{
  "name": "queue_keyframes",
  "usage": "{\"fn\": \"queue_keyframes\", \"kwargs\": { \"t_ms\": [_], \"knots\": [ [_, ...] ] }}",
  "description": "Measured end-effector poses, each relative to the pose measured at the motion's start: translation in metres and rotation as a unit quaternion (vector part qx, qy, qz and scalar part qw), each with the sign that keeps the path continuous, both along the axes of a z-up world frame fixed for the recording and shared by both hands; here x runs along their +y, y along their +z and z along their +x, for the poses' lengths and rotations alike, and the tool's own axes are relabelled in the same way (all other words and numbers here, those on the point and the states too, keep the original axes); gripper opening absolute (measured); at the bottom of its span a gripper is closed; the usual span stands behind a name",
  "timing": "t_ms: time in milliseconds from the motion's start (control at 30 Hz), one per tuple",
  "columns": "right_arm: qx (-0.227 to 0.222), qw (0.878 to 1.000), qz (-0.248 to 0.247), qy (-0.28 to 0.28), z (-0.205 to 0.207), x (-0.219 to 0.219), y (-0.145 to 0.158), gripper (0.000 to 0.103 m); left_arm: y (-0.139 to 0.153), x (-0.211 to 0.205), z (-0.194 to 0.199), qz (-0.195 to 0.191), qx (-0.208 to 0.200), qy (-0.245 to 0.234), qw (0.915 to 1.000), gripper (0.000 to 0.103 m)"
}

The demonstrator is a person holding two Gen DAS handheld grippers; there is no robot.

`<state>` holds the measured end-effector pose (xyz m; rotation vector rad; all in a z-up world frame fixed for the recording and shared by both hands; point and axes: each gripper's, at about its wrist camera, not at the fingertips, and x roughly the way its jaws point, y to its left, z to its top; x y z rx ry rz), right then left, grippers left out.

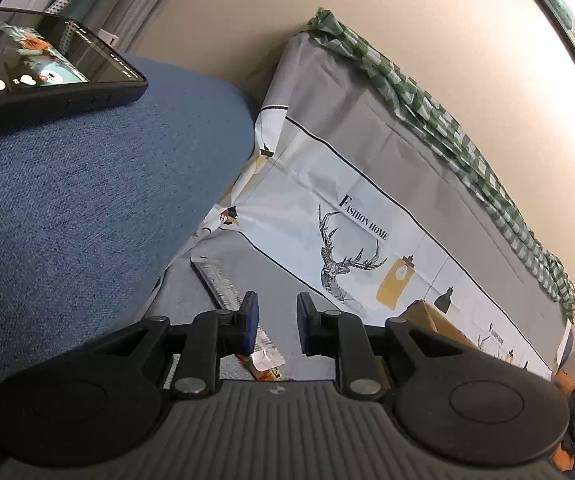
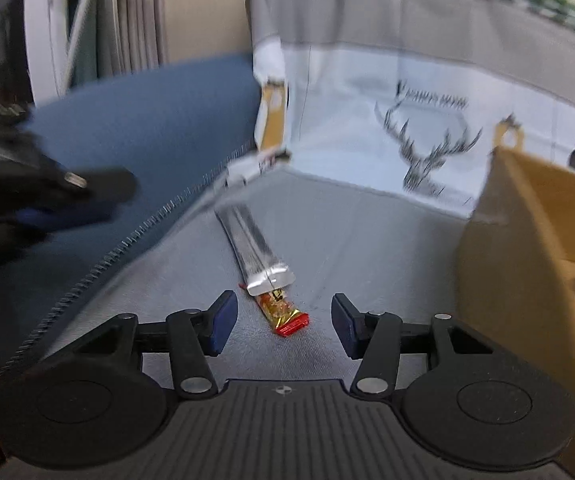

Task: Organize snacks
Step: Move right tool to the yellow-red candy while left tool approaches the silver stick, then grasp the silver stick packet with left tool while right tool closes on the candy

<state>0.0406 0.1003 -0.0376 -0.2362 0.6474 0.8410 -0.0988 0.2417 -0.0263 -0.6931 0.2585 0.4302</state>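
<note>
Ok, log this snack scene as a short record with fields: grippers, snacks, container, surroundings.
left gripper: open, empty, above the snacks
right gripper: open, empty, jaws either side of the red snack end
silver packet: long, lying flat on grey surface
red-gold snack bar: one end tucked under the silver packet
cardboard box: right of the snacks
blue cushion: left, phone above it

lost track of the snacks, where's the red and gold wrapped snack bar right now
The red and gold wrapped snack bar lies on the grey fabric surface, ahead of the right gripper, its far end tucked under the long silver foil packet.
</note>
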Motion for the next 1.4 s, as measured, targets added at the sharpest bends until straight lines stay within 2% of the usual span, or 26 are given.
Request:
{"fn": "queue_keyframes", "kwargs": {
  "t_ms": [167, 233, 300, 333, 433, 733, 867, 1033, 1133, 1200, 1233, 1300, 1333, 1400],
  "knots": [
    [0.028, 0.998, -0.054, 0.015, 0.026, 0.037, -0.025, 0.056, -0.001, 0.0, 0.0, 0.001, -0.004, -0.002, 1.0, 0.029],
    [0.033, 0.997, -0.073, 0.022, 0.03, 0.045, -0.033, 0.053, -0.001, 0.0, 0.0, 0.002, -0.004, -0.003, 1.0, 0.031],
    [0.036, 0.996, -0.07, 0.035, 0.029, 0.046, -0.034, 0.033, -0.001, 0.0, 0.0, 0.002, -0.005, -0.004, 1.0, 0.031],
    [0.035, 0.996, -0.069, 0.041, 0.027, 0.044, -0.033, 0.028, -0.001, -0.001, 0.0, 0.002, -0.005, -0.005, 1.0, 0.031],
    [0.033, 0.995, -0.074, 0.052, 0.016, 0.036, -0.03, 0.027, -0.001, -0.001, 0.001, 0.002, -0.005, -0.006, 1.0, 0.031],
    [0.064, 0.993, -0.087, 0.053, -0.029, -0.024, -0.006, 0.027, -0.002, -0.001, 0.001, -0.006, 0.01, -0.011, 0.9999, 0.033],
    [0.073, 0.992, -0.094, 0.046, -0.048, -0.047, -0.009, 0.027, -0.002, -0.003, 0.006, -0.006, 0.03, -0.016, 0.9994, 0.033],
    [0.088, 0.993, -0.074, 0.026, -0.051, -0.063, -0.017, 0.029, -0.004, -0.008, 0.017, 0.01, 0.062, -0.029, 0.9976, 0.033],
    [0.102, 0.993, -0.055, 0.033, -0.046, -0.066, -0.022, 0.037, -0.01, -0.01, 0.032, 0.018, 0.086, -0.04, 0.9953, 0.039],
    [0.09, 0.993, -0.058, 0.051, -0.045, -0.064, -0.024, 0.037, -0.016, -0.008, 0.044, 0.02, 0.094, -0.046, 0.9943, 0.048],
    [0.086, 0.993, -0.059, 0.054, -0.045, -0.064, -0.024, 0.037, -0.02, -0.007, 0.051, 0.02, 0.1, -0.048, 0.9937, 0.05],
    [0.087, 0.993, -0.057, 0.053, -0.044, -0.065, -0.024, 0.035, -0.028, -0.004, 0.067, 0.028, 0.12, -0.042, 0.9915, 0.051],
    [0.083, 0.993, -0.059, 0.051, -0.045, -0.065, -0.023, 0.029, -0.032, -0.002, 0.076, 0.036, 0.132, -0.039, 0.9898, 0.051],
    [0.08, 0.994, -0.061, 0.048, -0.045, -0.064, -0.021, 0.028, -0.039, 0.003, 0.095, 0.049, 0.156, -0.038, 0.9857, 0.057]
  ]
}}
